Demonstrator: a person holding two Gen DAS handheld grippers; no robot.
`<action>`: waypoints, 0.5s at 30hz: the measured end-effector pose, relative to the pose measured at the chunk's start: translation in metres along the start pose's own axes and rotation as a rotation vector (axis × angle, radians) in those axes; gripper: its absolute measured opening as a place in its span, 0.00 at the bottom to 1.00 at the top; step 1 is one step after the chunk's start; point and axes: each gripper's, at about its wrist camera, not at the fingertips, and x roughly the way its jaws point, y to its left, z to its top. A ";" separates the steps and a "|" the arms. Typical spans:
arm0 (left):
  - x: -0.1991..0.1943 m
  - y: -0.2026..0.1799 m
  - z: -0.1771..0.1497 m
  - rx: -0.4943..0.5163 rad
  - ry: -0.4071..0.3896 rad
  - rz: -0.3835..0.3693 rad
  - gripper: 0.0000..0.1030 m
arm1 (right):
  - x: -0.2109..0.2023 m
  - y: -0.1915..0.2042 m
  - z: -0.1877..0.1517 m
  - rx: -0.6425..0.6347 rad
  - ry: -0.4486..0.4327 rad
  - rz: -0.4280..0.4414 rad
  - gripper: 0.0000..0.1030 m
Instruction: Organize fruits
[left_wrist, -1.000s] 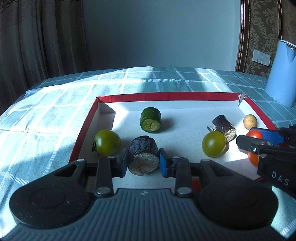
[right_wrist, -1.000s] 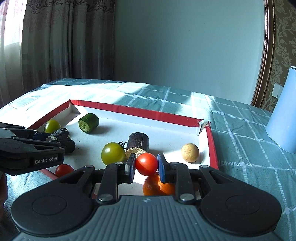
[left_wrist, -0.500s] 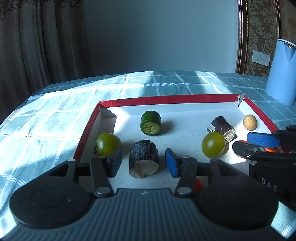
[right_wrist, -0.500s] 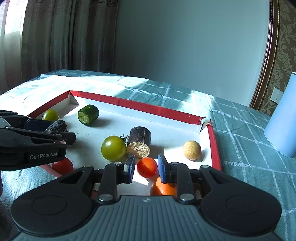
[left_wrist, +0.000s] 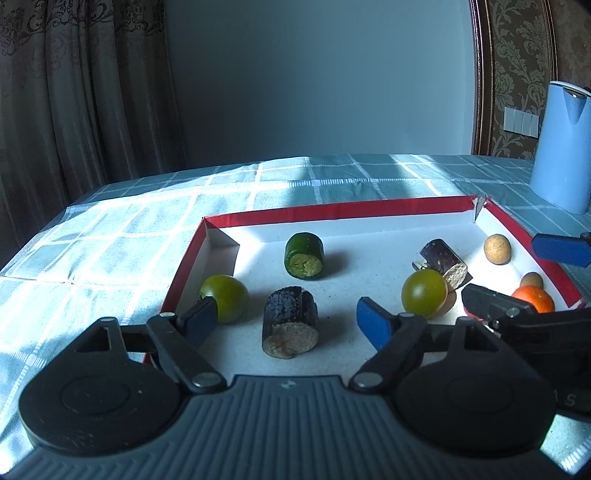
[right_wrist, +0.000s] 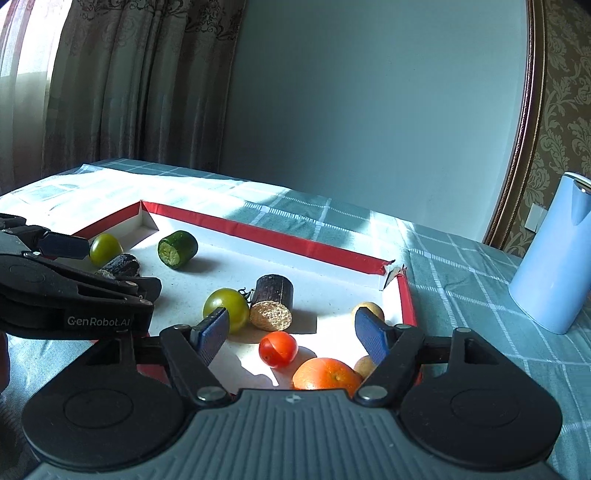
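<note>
A white tray with a red rim (left_wrist: 332, 210) holds the fruit. My left gripper (left_wrist: 286, 319) has its jaws opening; a dark cut cylinder (left_wrist: 290, 321) lies on the tray floor between them, touching neither pad. A green tomato (left_wrist: 225, 297) sits by the left finger. In the right wrist view my right gripper (right_wrist: 291, 330) is also opening, and a red tomato (right_wrist: 277, 349) rests free on the tray between its fingers. An orange (right_wrist: 325, 374) lies just in front of it.
Also in the tray are a green cut cylinder (left_wrist: 304, 254), a second green tomato (left_wrist: 424, 292), another dark cut piece (left_wrist: 443, 258) and a tan ball (left_wrist: 498, 249). A blue jug (right_wrist: 554, 258) stands on the checked cloth at the right.
Both grippers went from shut to wide. The left one let go of the dark cylinder and the right one released the red tomato; both pieces now lie on the tray floor.
</note>
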 end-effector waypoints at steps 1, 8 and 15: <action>0.000 0.000 0.000 -0.002 -0.003 0.002 0.84 | -0.001 0.000 0.000 0.000 -0.006 -0.005 0.72; -0.006 0.000 -0.002 -0.001 -0.019 0.021 0.89 | -0.004 -0.002 -0.004 0.016 -0.010 -0.009 0.73; -0.022 0.002 -0.006 -0.014 -0.046 0.027 0.95 | -0.025 -0.014 -0.007 0.079 -0.038 0.002 0.74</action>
